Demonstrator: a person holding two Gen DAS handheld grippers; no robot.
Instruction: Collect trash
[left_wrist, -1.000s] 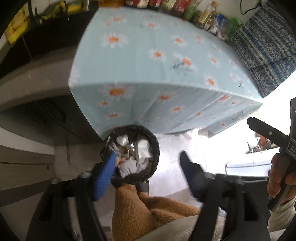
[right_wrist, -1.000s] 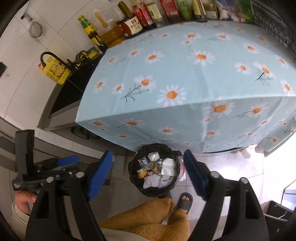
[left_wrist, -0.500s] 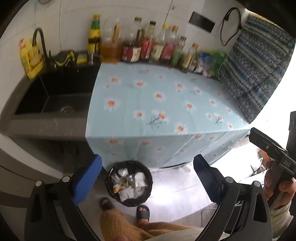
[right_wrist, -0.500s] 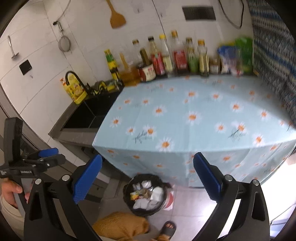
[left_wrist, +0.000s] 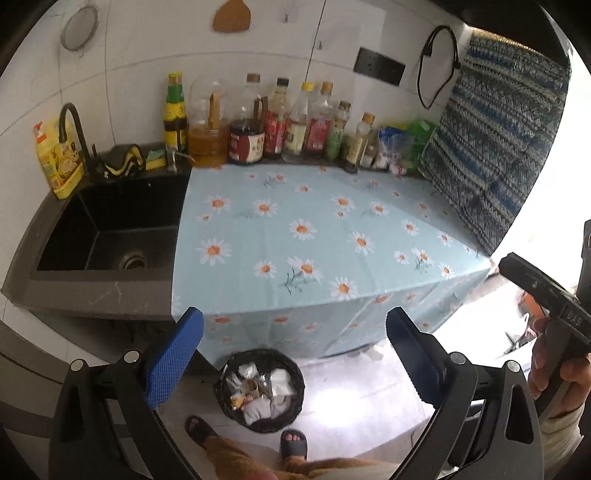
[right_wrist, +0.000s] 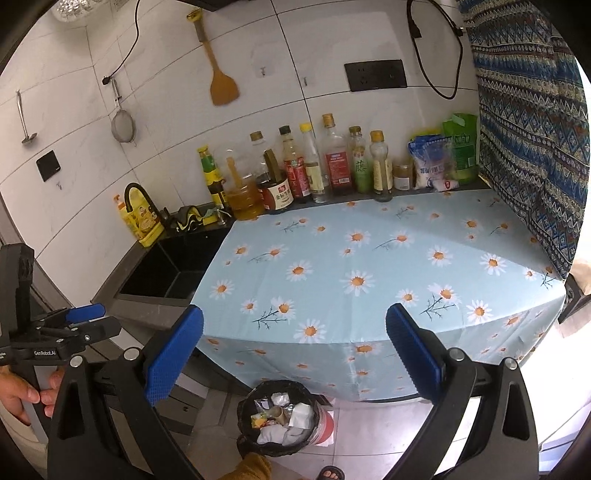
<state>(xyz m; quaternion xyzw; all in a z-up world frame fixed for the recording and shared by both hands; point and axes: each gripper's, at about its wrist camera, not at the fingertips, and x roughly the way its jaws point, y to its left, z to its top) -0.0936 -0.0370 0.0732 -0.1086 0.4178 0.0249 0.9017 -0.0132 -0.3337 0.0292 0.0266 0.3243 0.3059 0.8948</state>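
Observation:
A black-lined trash bin (left_wrist: 291, 373) stands on the floor below the counter's front edge, holding white crumpled paper and wrappers (left_wrist: 258, 387). It also shows in the right wrist view (right_wrist: 251, 397). My left gripper (left_wrist: 293, 349) is open and empty, held high above the bin. My right gripper (right_wrist: 293, 350) is open and empty, also raised above the counter edge. The counter's daisy tablecloth (left_wrist: 314, 236) carries no loose trash that I can see.
A black sink (left_wrist: 107, 229) with a tap lies left of the cloth. Several sauce bottles (left_wrist: 273, 125) and bags (right_wrist: 439, 155) line the back wall. A patterned curtain (left_wrist: 495, 147) hangs at the right. The person's sandalled feet (left_wrist: 293, 443) stand by the bin.
Both grippers have risen from just above the bin and tilted up, so the whole counter and back wall now show. Both stay open and empty.

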